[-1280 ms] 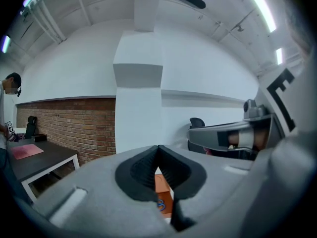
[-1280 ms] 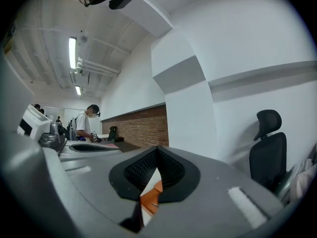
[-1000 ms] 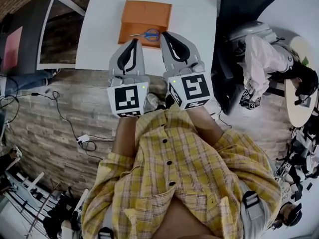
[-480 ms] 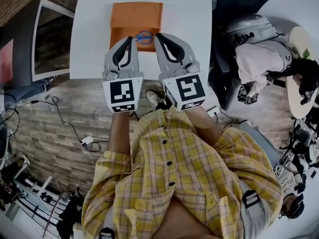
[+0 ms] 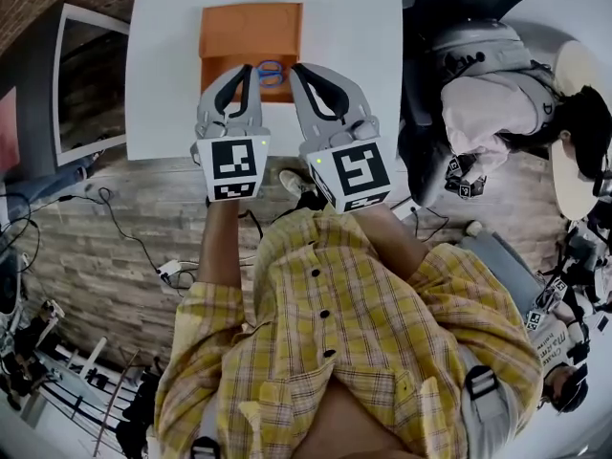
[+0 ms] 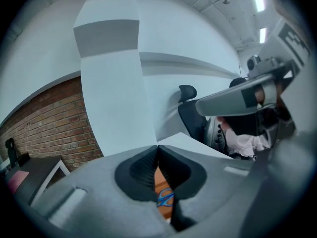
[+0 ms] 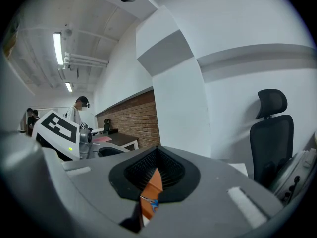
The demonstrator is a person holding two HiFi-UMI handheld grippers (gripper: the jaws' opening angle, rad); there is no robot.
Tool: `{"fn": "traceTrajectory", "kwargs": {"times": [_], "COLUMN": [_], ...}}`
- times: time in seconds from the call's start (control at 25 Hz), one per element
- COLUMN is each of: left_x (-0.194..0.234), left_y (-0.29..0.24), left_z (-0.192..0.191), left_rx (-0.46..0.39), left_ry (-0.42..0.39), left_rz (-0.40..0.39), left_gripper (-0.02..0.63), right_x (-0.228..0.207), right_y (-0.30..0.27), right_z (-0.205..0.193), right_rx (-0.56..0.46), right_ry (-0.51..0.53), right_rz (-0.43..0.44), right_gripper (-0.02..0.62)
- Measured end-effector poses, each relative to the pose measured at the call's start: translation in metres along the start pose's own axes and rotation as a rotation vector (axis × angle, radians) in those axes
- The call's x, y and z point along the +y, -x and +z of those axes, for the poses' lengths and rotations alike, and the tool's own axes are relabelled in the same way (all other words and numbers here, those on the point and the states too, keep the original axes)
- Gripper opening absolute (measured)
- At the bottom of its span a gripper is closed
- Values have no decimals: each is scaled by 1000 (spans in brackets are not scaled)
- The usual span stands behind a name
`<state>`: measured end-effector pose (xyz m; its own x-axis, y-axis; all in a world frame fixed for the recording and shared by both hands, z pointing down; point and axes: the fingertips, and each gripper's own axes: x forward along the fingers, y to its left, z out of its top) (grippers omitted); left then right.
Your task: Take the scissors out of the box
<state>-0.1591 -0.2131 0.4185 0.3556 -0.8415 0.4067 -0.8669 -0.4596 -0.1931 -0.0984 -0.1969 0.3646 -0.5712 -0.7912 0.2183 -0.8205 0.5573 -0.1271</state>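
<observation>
Head view finds the left gripper [image 5: 249,69] and right gripper [image 5: 295,69], jaws closed and empty, flanking the scissors [image 5: 270,73] at six o'clock in the orange box [image 5: 251,27], where unopened jaws could shove them aside.

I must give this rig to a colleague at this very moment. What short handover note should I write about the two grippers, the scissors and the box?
Left gripper: shut and empty, tip at the near end of the orange cardboard box, just left of the scissors.
Right gripper: shut and empty, tip just right of the scissors.
Blue-handled scissors: lying in the box at its near end, between the two tips. The box sits on the white table.
Done: both grippers are at the box; nothing is grasped yet.
Left: open one gripper, grip the scissors, lift them out of the box.
</observation>
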Motion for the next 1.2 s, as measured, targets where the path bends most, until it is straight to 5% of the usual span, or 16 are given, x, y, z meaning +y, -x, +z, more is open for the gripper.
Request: {"fn": "traceTrajectory", "kwargs": {"times": [0.36,0.68,1.2], "left_x": [-21,-50,-75], "left_y": [-29,-67,-102], "left_z": [-27,-63,-124], "left_rx": [99,241,415], "left_ry": [-116,-379,-639], "left_rz": [-88,-240,-424], "left_gripper": [18,41,104], "right_x": [-14,-31,-49], "right_y": [14,19,26], "right_z": [-4,2,-7], "right_rx": [15,27,40], "right_ry": [-9,-11,-26], "right_rz": [-1,-2,-19], "right_gripper": [2,2,2]}}
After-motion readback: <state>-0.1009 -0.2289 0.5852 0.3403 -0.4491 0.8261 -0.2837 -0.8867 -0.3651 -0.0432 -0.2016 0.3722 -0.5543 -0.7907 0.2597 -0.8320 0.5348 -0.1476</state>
